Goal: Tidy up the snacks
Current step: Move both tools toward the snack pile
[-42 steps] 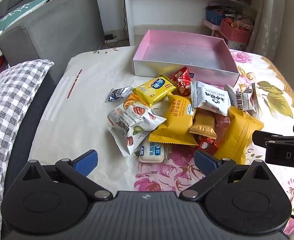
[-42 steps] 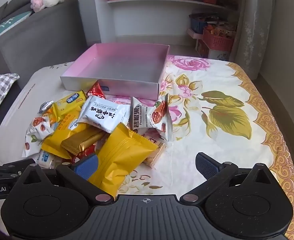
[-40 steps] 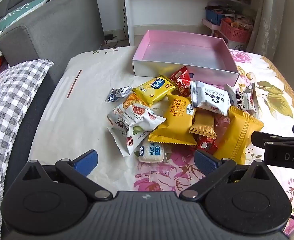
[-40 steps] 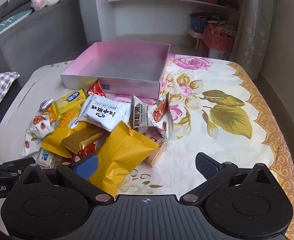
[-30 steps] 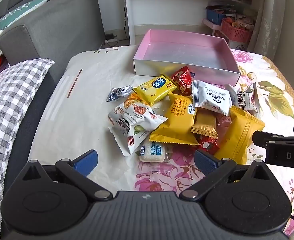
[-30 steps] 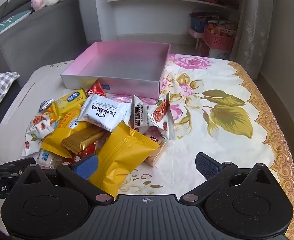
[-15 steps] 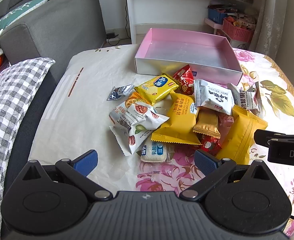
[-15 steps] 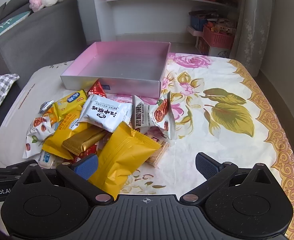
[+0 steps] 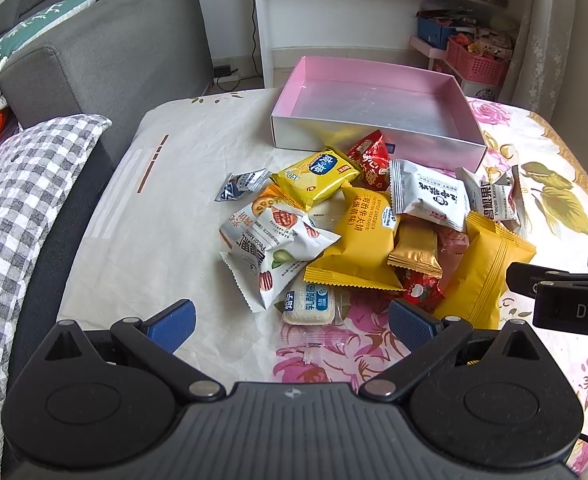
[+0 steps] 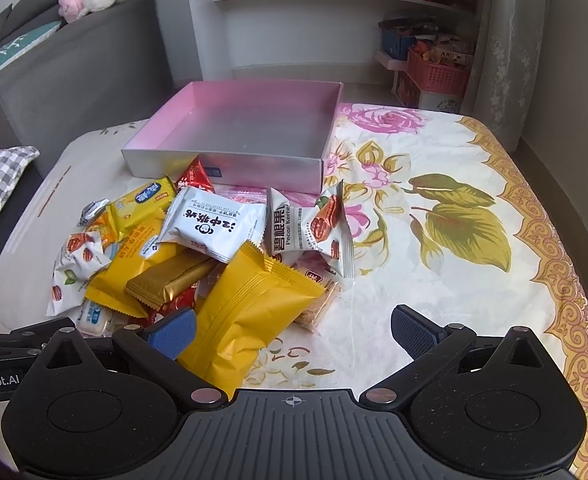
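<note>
Both sets of jaws stand released, gripping nothing. My left gripper (image 9: 290,320) hovers low over the flowered table (image 10: 434,280); just ahead at 12 o'clock lies a small white milk-candy pack (image 9: 309,305), half under the snack pile. My right gripper (image 10: 292,330) has its left blue finger (image 10: 172,330) touching or just over the near corner of the big plain yellow packet (image 10: 246,312); I cannot tell which.

Snack pile, near to far: white pecan packet (image 9: 276,254) at 11 o'clock from the left gripper, gold bar (image 9: 416,250), yellow sandwich-biscuit packet (image 9: 364,240), white packet with a round face mark (image 9: 430,196), second pecan packet (image 10: 308,226), yellow chip packet (image 9: 318,174), red packet (image 9: 368,160) against the box front. A small silver wrapper (image 9: 240,184) lies apart at 10 o'clock.

Pink box (image 9: 470,120) at 12 o'clock beyond the pile: bare silver floor, no snack inside.

Farther off: grey sofa (image 9: 126,48), checked pillow (image 9: 18,188), white shelf unit (image 10: 294,20), red basket (image 10: 436,72).
</note>
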`<act>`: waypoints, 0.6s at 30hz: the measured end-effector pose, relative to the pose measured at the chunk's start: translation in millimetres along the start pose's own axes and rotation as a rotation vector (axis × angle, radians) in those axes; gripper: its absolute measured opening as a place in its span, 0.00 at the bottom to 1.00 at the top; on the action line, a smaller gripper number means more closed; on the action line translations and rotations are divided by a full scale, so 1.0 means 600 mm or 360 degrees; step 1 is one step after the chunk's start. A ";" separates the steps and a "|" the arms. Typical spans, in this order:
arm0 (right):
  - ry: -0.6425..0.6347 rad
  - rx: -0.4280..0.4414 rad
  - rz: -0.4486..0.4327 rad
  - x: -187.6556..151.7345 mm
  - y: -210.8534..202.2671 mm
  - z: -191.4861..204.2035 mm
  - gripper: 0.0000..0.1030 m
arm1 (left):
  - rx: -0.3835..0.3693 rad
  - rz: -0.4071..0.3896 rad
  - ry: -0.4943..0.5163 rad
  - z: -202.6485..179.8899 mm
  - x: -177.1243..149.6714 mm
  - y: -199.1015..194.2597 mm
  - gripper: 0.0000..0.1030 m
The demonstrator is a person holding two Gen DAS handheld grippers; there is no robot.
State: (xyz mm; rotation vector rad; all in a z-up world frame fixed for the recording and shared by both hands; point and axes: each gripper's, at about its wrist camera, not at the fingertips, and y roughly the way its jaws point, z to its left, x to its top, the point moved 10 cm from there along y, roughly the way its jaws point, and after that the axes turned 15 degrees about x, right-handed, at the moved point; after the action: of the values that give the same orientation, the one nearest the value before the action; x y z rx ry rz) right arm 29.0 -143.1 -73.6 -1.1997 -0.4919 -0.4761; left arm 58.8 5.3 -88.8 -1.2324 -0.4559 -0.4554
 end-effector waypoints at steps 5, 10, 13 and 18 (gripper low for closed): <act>0.0011 0.0011 0.0002 -0.002 0.001 0.002 1.00 | 0.0000 0.0000 0.0001 0.000 -0.001 0.001 1.00; 0.0026 0.0033 0.0001 0.001 -0.002 0.003 1.00 | 0.0007 0.0008 -0.0011 0.004 -0.001 0.005 1.00; 0.0044 0.0031 0.0009 0.000 -0.002 0.002 1.00 | 0.0007 0.0013 -0.0017 0.008 -0.001 0.007 1.00; 0.0053 0.0034 -0.0004 0.004 0.002 0.004 1.00 | 0.0012 0.0039 -0.0047 0.016 0.004 0.015 1.00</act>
State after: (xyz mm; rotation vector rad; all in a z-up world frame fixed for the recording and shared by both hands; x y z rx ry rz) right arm 31.4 -140.9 -72.1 -1.1690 -0.4693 -0.4912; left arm 65.0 16.9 -92.0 -1.2376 -0.4667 -0.4149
